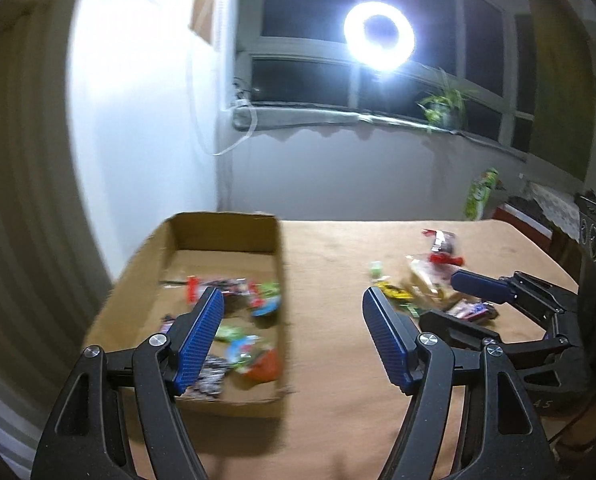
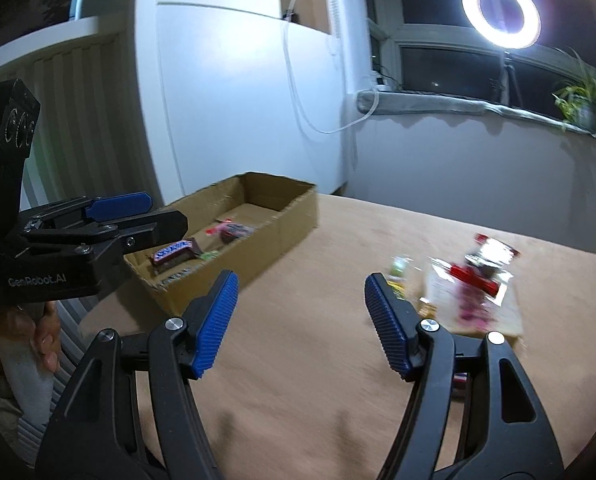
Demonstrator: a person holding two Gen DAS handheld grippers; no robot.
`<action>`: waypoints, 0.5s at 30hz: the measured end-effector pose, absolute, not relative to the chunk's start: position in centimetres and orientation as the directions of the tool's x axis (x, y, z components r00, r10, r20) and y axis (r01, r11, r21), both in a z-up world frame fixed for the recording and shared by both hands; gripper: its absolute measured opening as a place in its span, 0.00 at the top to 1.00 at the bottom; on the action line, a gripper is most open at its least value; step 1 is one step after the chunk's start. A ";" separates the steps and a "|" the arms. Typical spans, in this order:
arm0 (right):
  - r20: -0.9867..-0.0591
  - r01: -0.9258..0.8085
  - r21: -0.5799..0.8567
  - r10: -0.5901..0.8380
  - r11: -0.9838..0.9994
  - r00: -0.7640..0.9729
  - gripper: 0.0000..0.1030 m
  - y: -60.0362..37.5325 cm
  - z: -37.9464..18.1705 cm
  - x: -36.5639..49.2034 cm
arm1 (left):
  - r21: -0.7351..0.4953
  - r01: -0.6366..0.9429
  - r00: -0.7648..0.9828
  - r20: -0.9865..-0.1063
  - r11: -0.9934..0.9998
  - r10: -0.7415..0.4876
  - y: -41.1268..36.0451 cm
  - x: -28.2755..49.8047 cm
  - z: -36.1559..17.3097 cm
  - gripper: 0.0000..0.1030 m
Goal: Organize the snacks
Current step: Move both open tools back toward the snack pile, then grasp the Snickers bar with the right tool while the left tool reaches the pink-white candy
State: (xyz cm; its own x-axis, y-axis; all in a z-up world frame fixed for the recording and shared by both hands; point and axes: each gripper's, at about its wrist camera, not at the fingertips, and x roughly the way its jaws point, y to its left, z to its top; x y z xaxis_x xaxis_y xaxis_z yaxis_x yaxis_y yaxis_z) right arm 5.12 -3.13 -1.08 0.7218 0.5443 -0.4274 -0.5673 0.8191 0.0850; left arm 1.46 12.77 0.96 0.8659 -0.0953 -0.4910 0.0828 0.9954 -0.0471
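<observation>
A cardboard box [image 1: 281, 264] sits at the table's left and holds several snack packets [image 1: 241, 332]. It also shows in the right wrist view [image 2: 293, 212], with a chocolate bar [image 2: 175, 254] inside. A pile of loose snacks [image 1: 434, 280] lies on the table at the right, and shows in the right wrist view [image 2: 474, 292] too. My left gripper [image 1: 293, 320] is open and empty above the box's right wall. My right gripper [image 2: 302, 312] is open and empty over the table, left of the loose pile. Each gripper shows in the other's view, the right [image 1: 482, 284] and the left [image 2: 117, 208].
The brown table [image 2: 298, 380] stands against a white wall. A ring light [image 1: 380, 36] shines in front of a dark window, with a potted plant [image 1: 446, 104] on the sill. A green packet [image 1: 482, 192] stands beyond the table's far right edge.
</observation>
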 end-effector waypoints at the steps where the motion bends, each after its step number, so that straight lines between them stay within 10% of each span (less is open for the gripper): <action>1: -0.428 -0.559 0.088 0.538 0.825 0.726 0.33 -3.8 -1.2 5.1 | -0.043 0.096 0.863 -0.495 0.994 -0.104 12.1 1.6 0.9 0.30; 15: -0.544 -0.433 0.070 0.398 0.899 0.739 0.20 -15.3 -4.3 7.3 | -0.005 0.357 0.739 -0.610 0.934 -0.286 1.9 4.9 -2.8 0.30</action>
State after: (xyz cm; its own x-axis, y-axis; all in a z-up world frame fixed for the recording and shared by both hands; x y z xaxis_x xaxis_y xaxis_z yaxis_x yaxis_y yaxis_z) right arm 7.26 -15.28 -4.30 0.7387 0.3980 -0.5440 -0.4327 0.8988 0.0700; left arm 4.87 1.91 -2.80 0.7392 -0.2861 -0.6098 0.3572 0.9340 -0.0051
